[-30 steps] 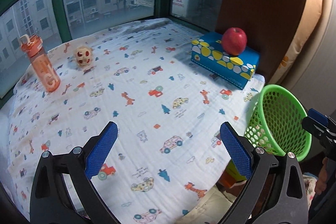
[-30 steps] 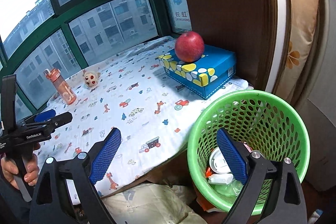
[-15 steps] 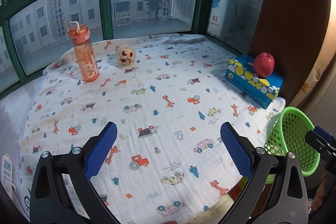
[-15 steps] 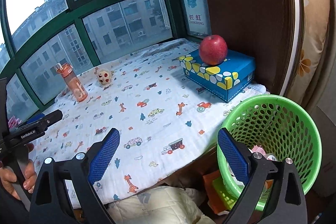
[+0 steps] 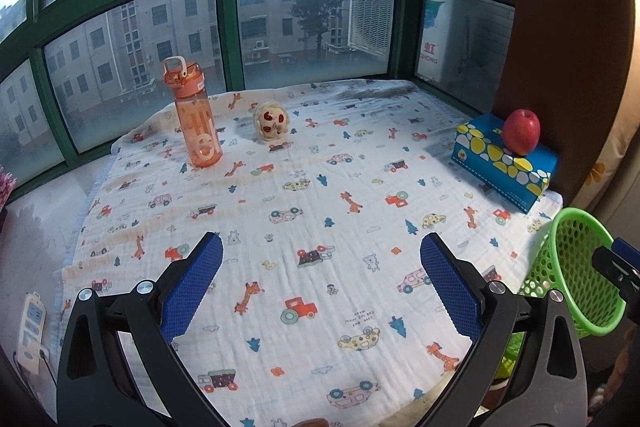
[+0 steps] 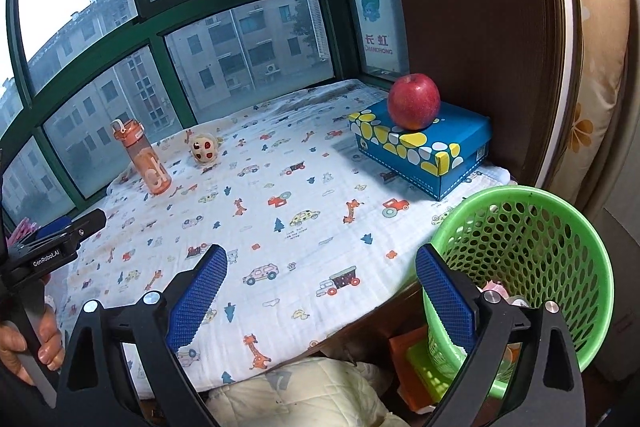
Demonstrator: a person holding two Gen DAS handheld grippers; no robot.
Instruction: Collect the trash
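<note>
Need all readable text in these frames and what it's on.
"GenRobot.AI": side of the left gripper, seen from the right wrist.
"长虹" above "CHANGHONG": white sign outside the window.
Large white letters on the orange bottle: partly turned away, not readable for certain.
Small print on the patterned cloth and on the blue box: too small to read.

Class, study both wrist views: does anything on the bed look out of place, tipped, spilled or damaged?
Only one oddity: a red apple sits loose on top of the blue box, where it might roll off. The orange bottle stands upright; nothing looks spilled.
</note>
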